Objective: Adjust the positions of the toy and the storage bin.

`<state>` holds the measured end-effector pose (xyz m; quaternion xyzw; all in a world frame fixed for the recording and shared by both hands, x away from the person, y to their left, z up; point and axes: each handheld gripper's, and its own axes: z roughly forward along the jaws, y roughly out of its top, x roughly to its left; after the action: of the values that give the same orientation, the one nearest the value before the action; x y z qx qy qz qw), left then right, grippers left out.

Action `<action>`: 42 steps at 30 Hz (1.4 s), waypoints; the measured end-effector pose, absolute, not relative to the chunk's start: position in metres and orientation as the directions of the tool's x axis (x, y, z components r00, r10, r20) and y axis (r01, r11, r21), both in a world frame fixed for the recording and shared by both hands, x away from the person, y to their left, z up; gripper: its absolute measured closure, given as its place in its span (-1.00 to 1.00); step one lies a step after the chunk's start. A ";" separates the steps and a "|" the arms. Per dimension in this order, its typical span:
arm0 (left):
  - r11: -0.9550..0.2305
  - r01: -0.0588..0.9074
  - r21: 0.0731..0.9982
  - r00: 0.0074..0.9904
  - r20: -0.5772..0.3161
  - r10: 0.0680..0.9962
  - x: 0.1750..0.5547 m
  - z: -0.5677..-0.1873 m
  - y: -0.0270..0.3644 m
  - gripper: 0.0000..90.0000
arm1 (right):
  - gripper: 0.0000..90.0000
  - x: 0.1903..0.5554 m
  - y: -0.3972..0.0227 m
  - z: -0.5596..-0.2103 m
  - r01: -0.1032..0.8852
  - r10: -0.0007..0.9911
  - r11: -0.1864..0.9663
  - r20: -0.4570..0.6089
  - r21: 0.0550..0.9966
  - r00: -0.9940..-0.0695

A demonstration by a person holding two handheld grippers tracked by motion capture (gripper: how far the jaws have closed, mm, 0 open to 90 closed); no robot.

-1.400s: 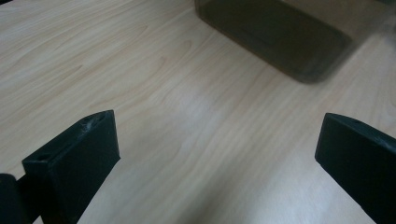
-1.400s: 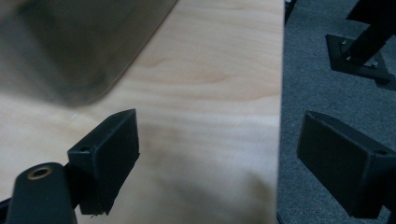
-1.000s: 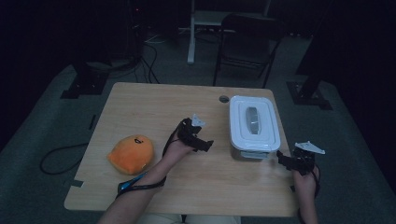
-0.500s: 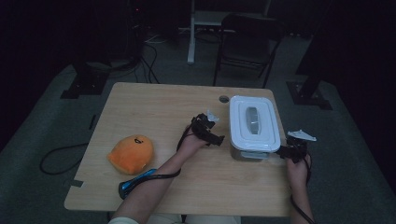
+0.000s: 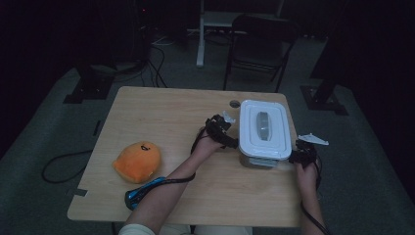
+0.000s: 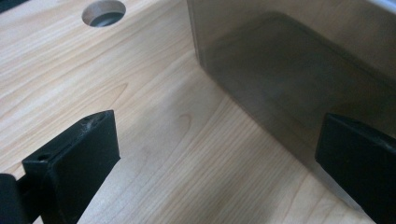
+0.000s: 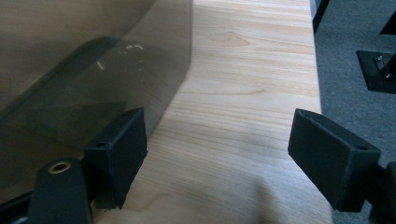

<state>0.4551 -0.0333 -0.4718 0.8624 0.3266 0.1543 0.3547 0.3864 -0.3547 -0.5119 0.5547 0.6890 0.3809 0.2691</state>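
A clear plastic box (image 5: 264, 128) with a white lid stands on the right part of the wooden table (image 5: 166, 112). My left gripper (image 5: 232, 141) sits at the box's left side, low on the table. In the left gripper view its jaws (image 6: 217, 135) stand open over bare wood, the right jaw before the box wall (image 6: 289, 70). My right gripper (image 5: 295, 155) is at the box's near right corner. Its jaws (image 7: 217, 130) are open and have just been closing, with only tabletop between them; the left jaw lies against the box wall (image 7: 70, 70).
An orange plush toy (image 5: 138, 161) lies at the table's left front, a blue object (image 5: 142, 192) near the front edge beside my left forearm. A round cable hole (image 5: 234, 104) (image 6: 103, 11) is behind the box. The table's right edge (image 7: 315, 70) is close to my right gripper.
My left gripper has moved right up to the box's left side. My right gripper has moved in toward the box's near right corner.
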 end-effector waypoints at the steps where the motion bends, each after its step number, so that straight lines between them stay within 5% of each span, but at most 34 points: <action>1: -0.535 0.450 0.715 0.739 0.038 0.672 0.454 -0.471 -0.033 -0.99 | -0.55 0.386 -0.353 -0.511 0.556 0.970 0.103 0.042 0.825 -0.241; 42: -0.574 0.471 0.670 0.712 0.096 0.695 0.401 -0.464 0.071 -0.99 | -0.38 0.384 -0.256 -0.502 0.493 0.876 0.232 0.041 0.839 -0.481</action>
<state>0.4006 0.0713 -0.4636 0.8693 0.3354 0.1772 0.3168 0.3837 -0.2560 -0.5019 0.4557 0.7510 0.4202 0.2276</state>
